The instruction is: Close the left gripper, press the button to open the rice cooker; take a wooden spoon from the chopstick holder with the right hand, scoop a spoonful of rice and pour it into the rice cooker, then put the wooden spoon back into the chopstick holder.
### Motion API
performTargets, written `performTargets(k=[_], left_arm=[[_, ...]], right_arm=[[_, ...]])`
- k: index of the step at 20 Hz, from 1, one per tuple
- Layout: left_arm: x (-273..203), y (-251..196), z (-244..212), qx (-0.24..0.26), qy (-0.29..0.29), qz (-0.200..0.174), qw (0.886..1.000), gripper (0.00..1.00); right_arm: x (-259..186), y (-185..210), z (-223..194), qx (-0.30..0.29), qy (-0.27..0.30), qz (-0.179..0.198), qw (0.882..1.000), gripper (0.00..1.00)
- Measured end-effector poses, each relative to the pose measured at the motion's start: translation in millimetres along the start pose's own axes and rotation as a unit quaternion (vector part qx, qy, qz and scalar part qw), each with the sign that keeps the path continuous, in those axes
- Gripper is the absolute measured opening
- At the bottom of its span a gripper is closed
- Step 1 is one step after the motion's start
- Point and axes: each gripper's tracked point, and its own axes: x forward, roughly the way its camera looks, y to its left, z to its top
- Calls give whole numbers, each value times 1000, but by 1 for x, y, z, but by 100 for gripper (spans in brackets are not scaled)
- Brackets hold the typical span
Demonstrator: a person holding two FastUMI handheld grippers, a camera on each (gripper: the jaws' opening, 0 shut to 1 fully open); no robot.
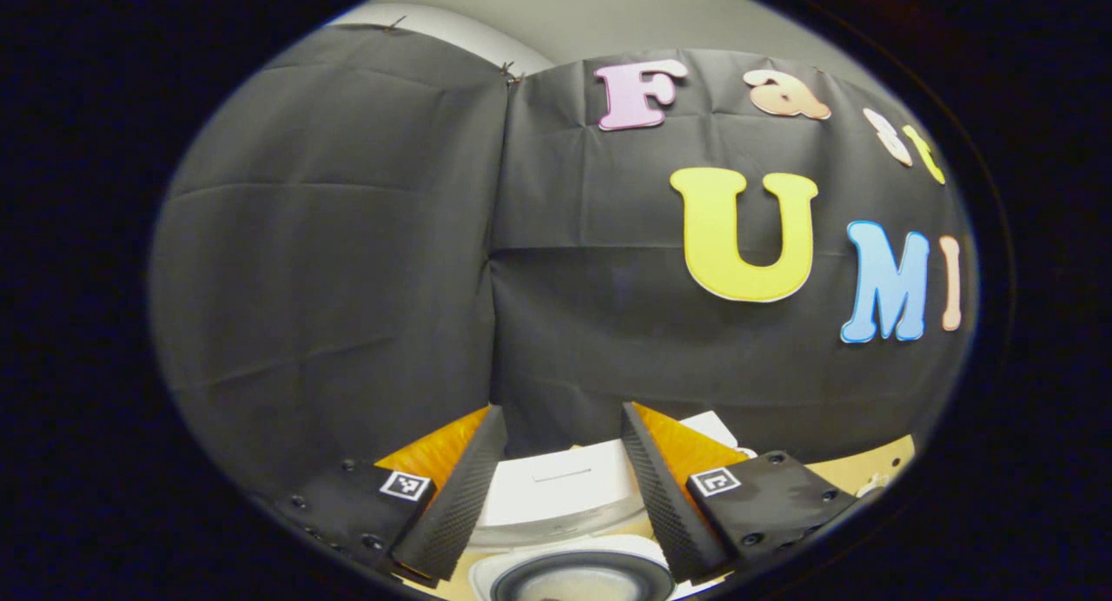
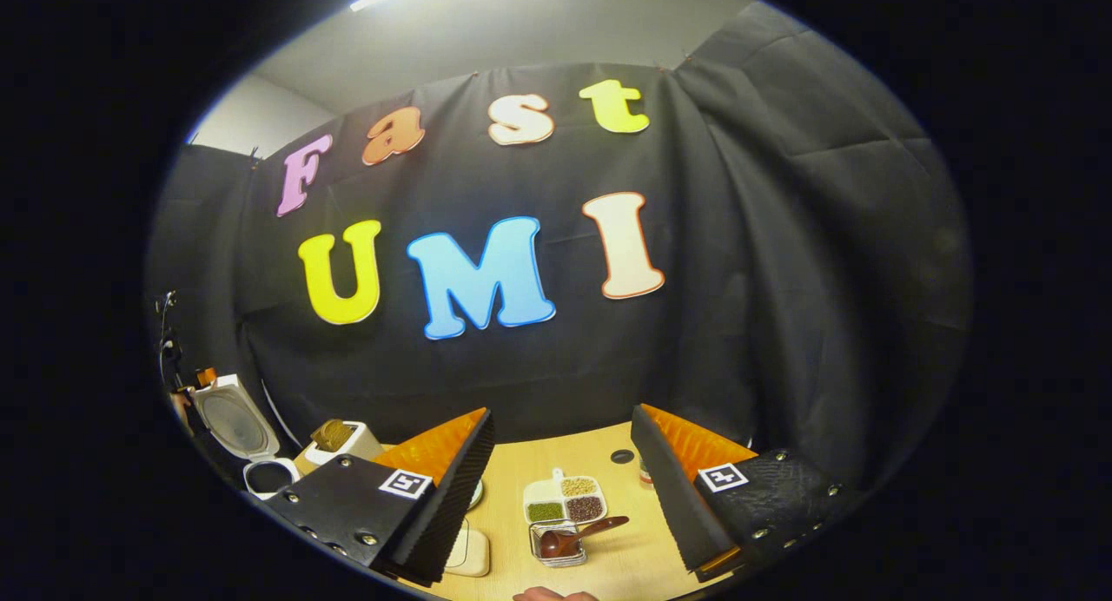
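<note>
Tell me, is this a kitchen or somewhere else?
Probably a pretend kitchen set up in a recording booth. A white rice cooker stands with its lid up on a light wooden table, beside a white divided dish of beans and grains, with black cloth hung behind.

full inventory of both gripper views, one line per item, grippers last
rice cooker: 1, white, far left of the table, lid up; right below the left gripper in its own view
chopstick holder: 1, white box with brown contents, right of the cooker
divided dish: 1, white, three compartments of tan, green and dark red grains, mid-table
wooden spoon: 1, dark brown, lying in a clear container in front of the dish
table: 1, light wood
hand: 1, at the bottom edge, partly seen
left gripper: black and orange fingers, open
right gripper: black and orange fingers, open
</note>
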Motion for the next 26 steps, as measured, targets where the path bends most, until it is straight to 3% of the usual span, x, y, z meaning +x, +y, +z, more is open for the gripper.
performTargets(k=[3,7,9,12,13,17,18,20,21,26], left_arm=[[-31,-11,-11,-2,-6,-5,1000,90],[-72,-27,-33,3,-22,-8,1000,89],[-91,-34,-48,6,-24,-6,1000,96],[-112,-44,-70,4,-22,-1,1000,89],[-120,-51,-80,8,-21,2,1000,96],[-143,-59,-110,15,-17,8,1000,89],[-147,-60,-117,10,-12,9,1000,93],[-153,-64,-131,1,-3,12,1000,96],[-155,-67,-137,-4,2,13,1000,89],[-165,-66,-158,-14,21,19,1000,91]], right_arm=[[6,34,21,-14,-19,44,999,96],[10,61,10,-26,-16,86,996,96],[5,64,6,-18,-8,93,995,96],[0,55,0,-18,-7,92,996,96],[0,50,-6,-16,1,89,996,96],[-5,35,-13,-3,17,82,996,96],[-7,34,-12,-3,17,84,996,96],[-9,36,-15,-14,22,87,996,96],[-9,38,-15,-20,25,89,995,96],[-14,55,-7,-33,16,111,993,96]])
